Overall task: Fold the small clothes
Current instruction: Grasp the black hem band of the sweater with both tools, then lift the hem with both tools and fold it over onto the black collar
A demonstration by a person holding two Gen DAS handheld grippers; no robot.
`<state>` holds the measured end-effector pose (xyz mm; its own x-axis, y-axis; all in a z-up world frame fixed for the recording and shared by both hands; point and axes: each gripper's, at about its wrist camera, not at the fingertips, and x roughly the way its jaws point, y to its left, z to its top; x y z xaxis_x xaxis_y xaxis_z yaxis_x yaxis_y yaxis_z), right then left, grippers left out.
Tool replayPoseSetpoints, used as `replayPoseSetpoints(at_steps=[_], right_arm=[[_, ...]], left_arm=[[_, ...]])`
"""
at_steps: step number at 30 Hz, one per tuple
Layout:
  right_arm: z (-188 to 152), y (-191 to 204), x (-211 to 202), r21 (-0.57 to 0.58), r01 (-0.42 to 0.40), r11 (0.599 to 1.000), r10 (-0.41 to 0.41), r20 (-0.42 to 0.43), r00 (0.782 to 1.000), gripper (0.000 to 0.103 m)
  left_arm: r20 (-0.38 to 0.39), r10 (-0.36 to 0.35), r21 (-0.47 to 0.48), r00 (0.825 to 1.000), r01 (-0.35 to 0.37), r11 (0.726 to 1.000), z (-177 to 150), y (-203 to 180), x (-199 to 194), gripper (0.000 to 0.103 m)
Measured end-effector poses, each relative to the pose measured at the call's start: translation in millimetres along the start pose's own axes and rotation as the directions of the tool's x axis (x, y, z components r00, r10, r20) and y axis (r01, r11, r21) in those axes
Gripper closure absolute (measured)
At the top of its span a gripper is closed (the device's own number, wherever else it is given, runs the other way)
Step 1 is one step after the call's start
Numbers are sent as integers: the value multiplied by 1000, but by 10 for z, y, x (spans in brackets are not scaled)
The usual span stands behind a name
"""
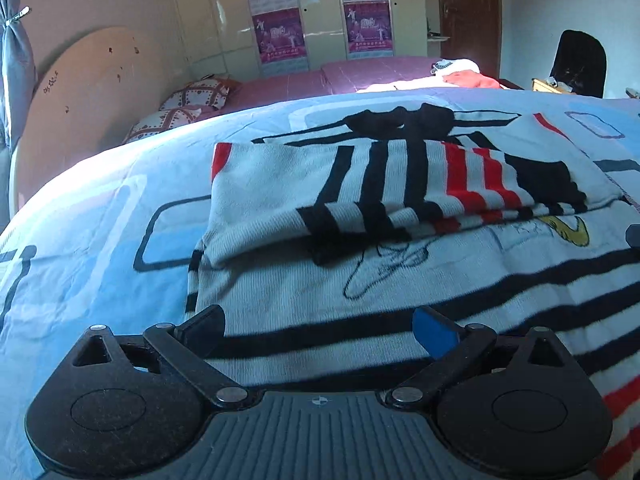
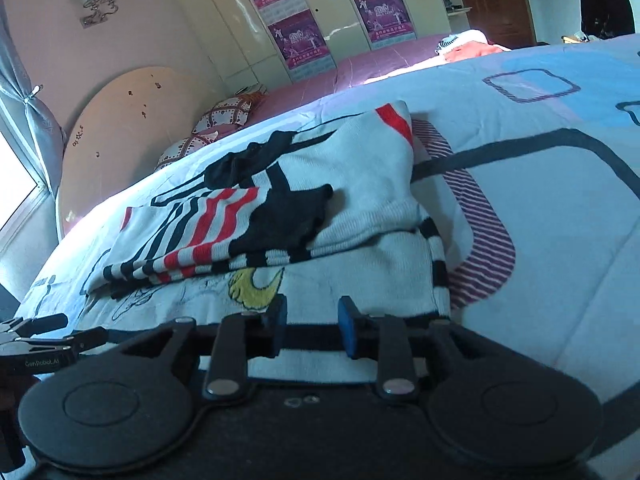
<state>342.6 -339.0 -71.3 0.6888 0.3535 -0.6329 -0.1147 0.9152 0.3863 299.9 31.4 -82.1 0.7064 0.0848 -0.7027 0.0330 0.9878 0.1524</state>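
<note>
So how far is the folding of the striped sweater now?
Done: both sleeves of the sweater look folded in across its body. In hand: the left hand-held gripper and right hand-held gripper sit open at the near hem, gripping nothing yet. Left: probably lifting the hem and folding it over toward the collar.

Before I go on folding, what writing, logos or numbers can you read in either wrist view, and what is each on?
"GenroboT.AI", roughly as it reads; small and dim, on the black left tongs body.
Purple posters on the wardrobe doors: rows of print, too blurred to read.
Dark handwritten marks on the round board by the wall: not legible.
Striped knit sweater: drawn figure and yellow shape only, no words.
</note>
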Motion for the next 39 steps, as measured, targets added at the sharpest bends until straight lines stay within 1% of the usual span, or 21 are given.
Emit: replayPoseSetpoints(at_steps=[5,9,12,14,15,16,17,18,20,22,23,24,26,27,29,30,31,32,34,36,39], right_arm=[[-191,47,-377,-24,17,1000,-16,22,1000,64],[-427,69,-673,-14,40,999,-39,11,999,63],[-643,63,-903,12,30,999,-30,-14,999,59],[-781,50,-1062,19,41,999,-41,-24,999,59],[-845,20,-1144,39,31,999,-30,-28,999,59],[-921,-22,-1228,67,17,998,-15,-31,999,59],[-989,-75,-1304,99,8,995,-5,-33,999,59],[-1044,-126,-1357,128,0,992,5,-35,999,59],[-1173,-259,-1440,213,-29,977,39,-44,998,58],[-1299,-409,-1480,309,-59,949,79,-52,996,57],[-1360,-476,-1494,356,-79,931,104,-51,993,58],[-1404,-518,-1506,388,-101,916,128,-44,991,58],[-1487,-580,-1497,447,-156,881,188,-28,982,59],[-1513,-602,-1484,468,-174,866,209,-22,978,60],[-1547,-623,-1430,496,-211,842,247,-7,969,64],[-1548,-623,-1394,501,-221,837,258,-5,966,66],[-1543,-617,-1360,500,-219,838,258,-9,966,71],[-1530,-606,-1326,497,-219,840,260,-14,966,74],[-1502,-579,-1261,494,-229,839,273,-19,962,77],[-1483,-533,-1200,485,-232,843,282,-31,959,79],[-1486,-456,-1155,471,-253,845,312,-49,949,79]], left_arm=[[10,-19,0,1000,19,1000,-262,16,-276,4],[20,-48,-19,999,48,999,-497,156,-534,4],[28,-96,-94,995,98,991,-756,390,-786,4],[19,-161,-182,987,162,970,-970,609,-928,4],[23,-194,-225,981,194,955,-1083,715,-998,5],[21,-228,-266,973,226,937,-1195,818,-1059,13],[10,-269,-322,963,258,911,-1334,929,-1097,25],[-4,-303,-370,953,281,886,-1437,1015,-1112,29],[-5,-377,-456,926,334,825,-1669,1152,-1114,43],[15,-460,-517,888,401,756,-1804,1233,-1117,46],[22,-513,-554,858,438,708,-1856,1254,-1083,47],[33,-550,-577,834,465,671,-1896,1253,-1038,47],[60,-594,-601,802,504,620,-1951,1249,-957,47],[81,-614,-617,785,523,587,-1972,1260,-897,47],[127,-656,-653,744,561,509,-1961,1272,-738,47],[142,-670,-660,729,574,485,-1959,1282,-678,50],[144,-674,-666,724,575,475,-1955,1281,-620,60],[134,-674,-672,726,566,477,-1938,1278,-562,74],[121,-678,-676,725,561,478,-1904,1264,-466,86],[124,-687,-687,716,562,461,-1878,1260,-404,90],[119,-678,-672,726,561,483,-1808,1184,-398,90]])
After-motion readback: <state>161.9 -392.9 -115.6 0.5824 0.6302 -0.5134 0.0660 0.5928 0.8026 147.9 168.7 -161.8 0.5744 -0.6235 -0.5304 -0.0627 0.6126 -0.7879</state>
